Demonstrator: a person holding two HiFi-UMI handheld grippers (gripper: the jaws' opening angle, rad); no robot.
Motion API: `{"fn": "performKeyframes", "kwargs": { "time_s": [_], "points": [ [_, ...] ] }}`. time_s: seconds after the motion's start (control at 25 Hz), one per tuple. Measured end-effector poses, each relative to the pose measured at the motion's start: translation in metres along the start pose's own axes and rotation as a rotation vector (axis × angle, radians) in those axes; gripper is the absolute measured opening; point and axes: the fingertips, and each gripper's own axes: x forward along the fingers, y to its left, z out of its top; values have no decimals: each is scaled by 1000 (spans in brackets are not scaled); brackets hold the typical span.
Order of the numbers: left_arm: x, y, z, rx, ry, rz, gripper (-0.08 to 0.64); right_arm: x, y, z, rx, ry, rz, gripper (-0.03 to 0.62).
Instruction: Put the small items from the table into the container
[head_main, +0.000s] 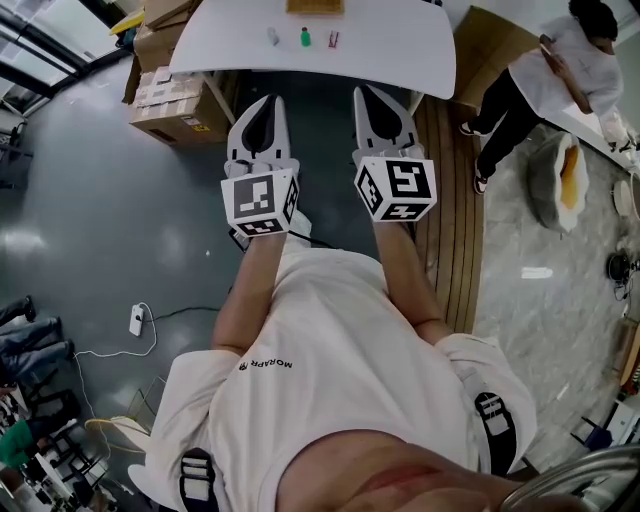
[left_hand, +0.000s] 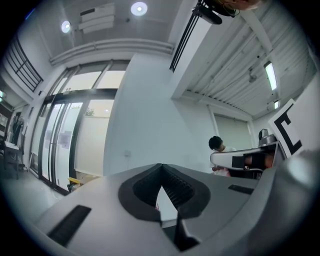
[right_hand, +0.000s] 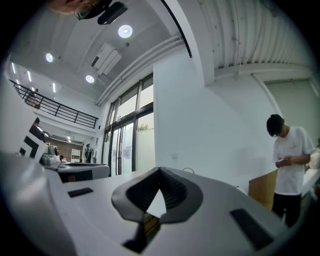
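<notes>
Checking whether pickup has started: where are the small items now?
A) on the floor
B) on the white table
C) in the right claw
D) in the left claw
B: the small items lie in a row on the white table, beyond the shut left claw and right claw.

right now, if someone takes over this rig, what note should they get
Left gripper: shut, empty, held level short of the table.
Right gripper: shut, empty, beside the left one.
Things: grey item, green item and red item lie in a row on the table; the wooden container sits behind them, cut off by the frame.
Done: nothing picked up.
Left: open the jaws, then move all three items into the container.
</notes>
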Motion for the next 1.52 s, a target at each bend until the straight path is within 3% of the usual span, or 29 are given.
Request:
{"fn": "performKeyframes", "kwargs": {
  "time_s": [0.28,1.0,1.52],
  "points": [
    [60,28,-20,7,-3,-14,3,64,-15,-18,-9,0,-8,12],
    [315,162,-49,-42,36,-113,3,332,-80,-26,-11,33,-125,12],
    [409,200,-77,-39,72,-166,3,415,-116,-46,-21,73,-186,12]
  ]
}}
